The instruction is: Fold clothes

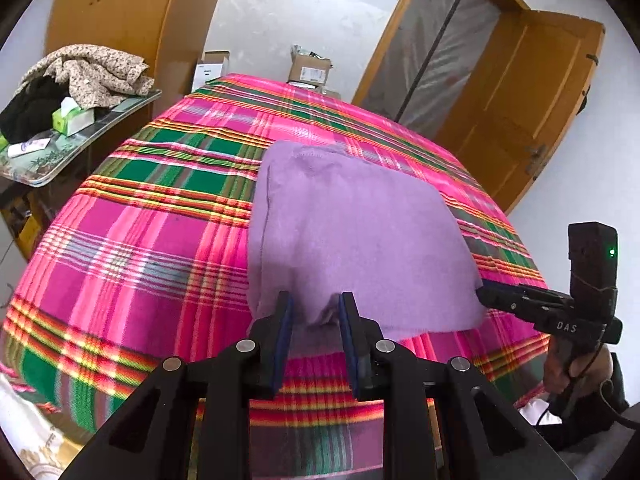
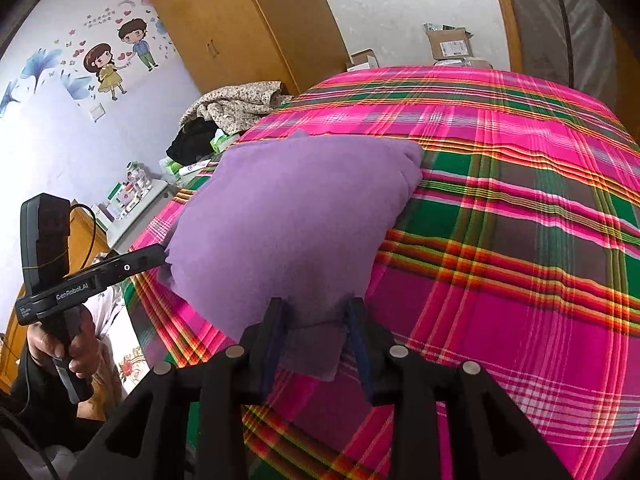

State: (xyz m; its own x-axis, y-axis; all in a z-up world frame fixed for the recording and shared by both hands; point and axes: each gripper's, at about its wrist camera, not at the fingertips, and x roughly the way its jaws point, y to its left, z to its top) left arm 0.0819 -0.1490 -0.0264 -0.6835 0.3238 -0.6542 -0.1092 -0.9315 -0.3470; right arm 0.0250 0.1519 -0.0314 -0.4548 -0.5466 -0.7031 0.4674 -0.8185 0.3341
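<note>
A: Where is there free room on the bed?

B: The plaid blanket (image 1: 160, 248) lies bare left, right and far of the purple garment (image 1: 352, 232).

A: And what stands in the way?

B: A cluttered side table (image 1: 80, 148) at the left edge, cardboard boxes (image 1: 310, 70) past the far end.

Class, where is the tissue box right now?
In the left wrist view, the tissue box sits far left on a side table beside the bed, in front of piled clothes.

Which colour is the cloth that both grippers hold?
Plain purple cloth; it shows best in the right wrist view.
</note>
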